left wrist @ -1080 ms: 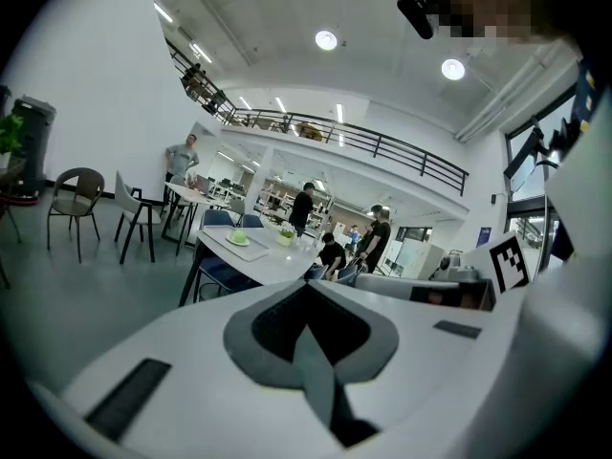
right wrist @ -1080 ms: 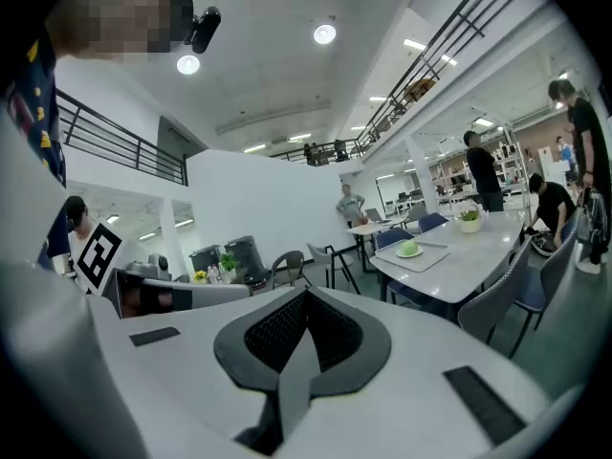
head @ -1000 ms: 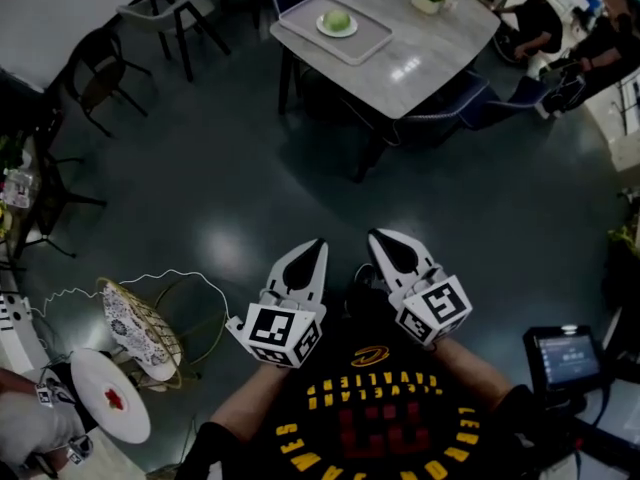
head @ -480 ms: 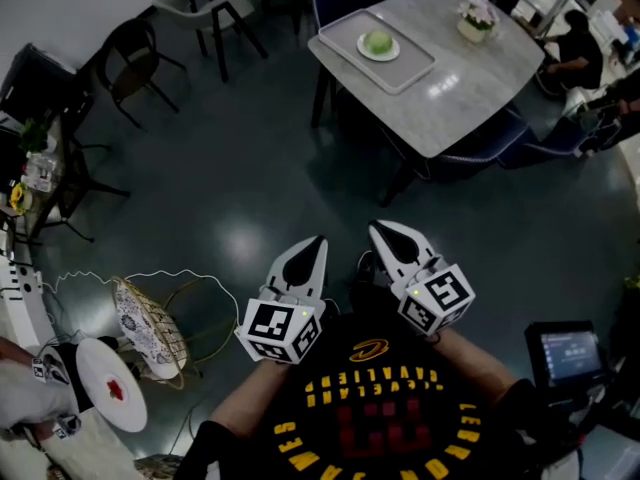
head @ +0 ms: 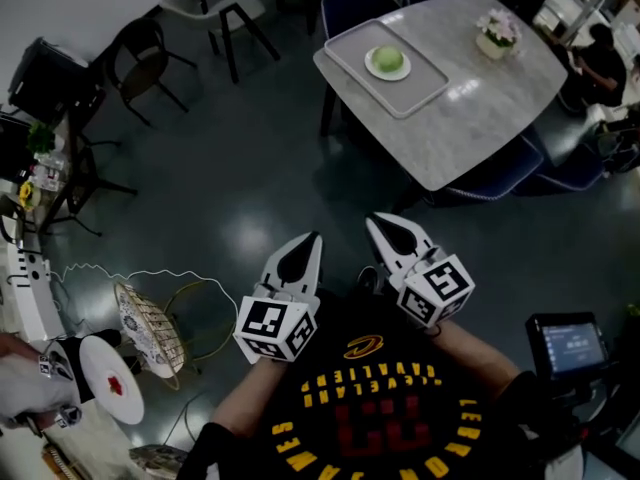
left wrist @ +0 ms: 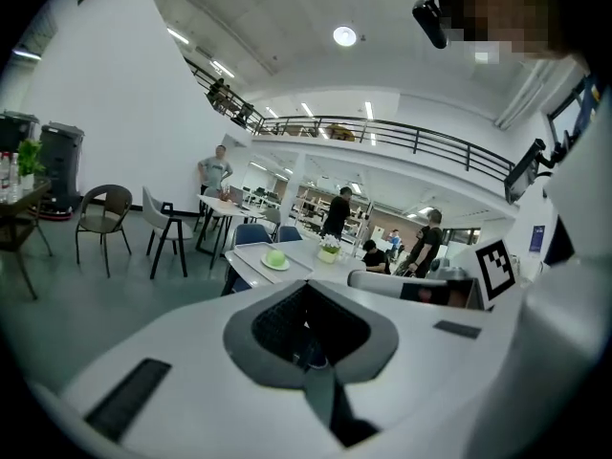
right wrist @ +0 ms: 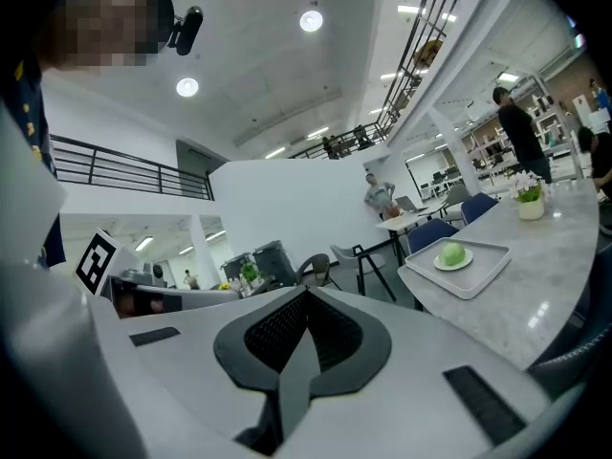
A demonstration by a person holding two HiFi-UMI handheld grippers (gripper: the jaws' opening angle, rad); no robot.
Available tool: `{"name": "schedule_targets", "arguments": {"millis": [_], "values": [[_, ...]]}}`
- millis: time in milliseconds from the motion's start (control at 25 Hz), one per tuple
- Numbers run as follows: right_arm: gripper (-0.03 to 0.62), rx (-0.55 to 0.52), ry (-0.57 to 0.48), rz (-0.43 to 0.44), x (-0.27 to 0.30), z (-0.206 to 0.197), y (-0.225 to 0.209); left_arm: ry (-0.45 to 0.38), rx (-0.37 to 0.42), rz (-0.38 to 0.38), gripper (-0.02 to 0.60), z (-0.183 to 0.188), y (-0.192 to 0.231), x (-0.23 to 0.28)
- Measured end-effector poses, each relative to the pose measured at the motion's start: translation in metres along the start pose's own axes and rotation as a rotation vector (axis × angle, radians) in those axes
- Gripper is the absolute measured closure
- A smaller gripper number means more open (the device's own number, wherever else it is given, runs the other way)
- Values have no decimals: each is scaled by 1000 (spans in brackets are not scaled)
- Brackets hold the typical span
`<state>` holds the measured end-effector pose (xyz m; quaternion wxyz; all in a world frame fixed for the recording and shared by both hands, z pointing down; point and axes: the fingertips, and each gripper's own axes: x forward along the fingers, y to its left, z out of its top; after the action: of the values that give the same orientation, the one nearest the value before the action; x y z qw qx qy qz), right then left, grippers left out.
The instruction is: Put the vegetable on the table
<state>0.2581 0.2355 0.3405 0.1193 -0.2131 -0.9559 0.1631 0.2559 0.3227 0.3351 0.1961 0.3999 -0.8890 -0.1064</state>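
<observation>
Well short of the table (head: 490, 118): my left claw (head: 310, 240) and right claw (head: 376, 222) both clenched, empty, held at my chest. The vegetable (head: 388, 60) sits far off in the tray (head: 345, 63), out of reach.

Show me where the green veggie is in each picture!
Head view: the green vegetable is near the top, right of centre, on the tray.
Left gripper view: small, just left of centre.
Right gripper view: at the right side, a little below mid-height.
Shared landmark: the flower pot on the same table.
</observation>
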Motion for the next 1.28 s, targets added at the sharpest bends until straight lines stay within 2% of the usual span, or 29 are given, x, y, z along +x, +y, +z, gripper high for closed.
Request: {"name": "schedule_targets", "arguments": {"millis": [200, 320, 480, 680, 920, 1080, 1280], "values": [[589, 16, 31, 27, 28, -7, -11, 10, -22, 39, 581, 2, 25, 16], [589, 7, 59, 20, 51, -7, -18, 14, -41, 28, 580, 4, 43, 31], [589, 12, 57, -22, 88, 2, -33, 24, -46, -8, 581, 18, 75, 54], [589, 0, 14, -87, 159, 34, -42, 4, -30, -68, 580, 68, 140, 84], [589, 12, -37, -147, 232, 57, -38, 24, -2, -136, 581, 111, 203, 108], [589, 31, -40, -194, 254, 58, -48, 44, -2, -173, 581, 123, 227, 128], [589, 46, -39, -267, 262, 62, -78, 83, -17, -246, 580, 123, 228, 164]]}}
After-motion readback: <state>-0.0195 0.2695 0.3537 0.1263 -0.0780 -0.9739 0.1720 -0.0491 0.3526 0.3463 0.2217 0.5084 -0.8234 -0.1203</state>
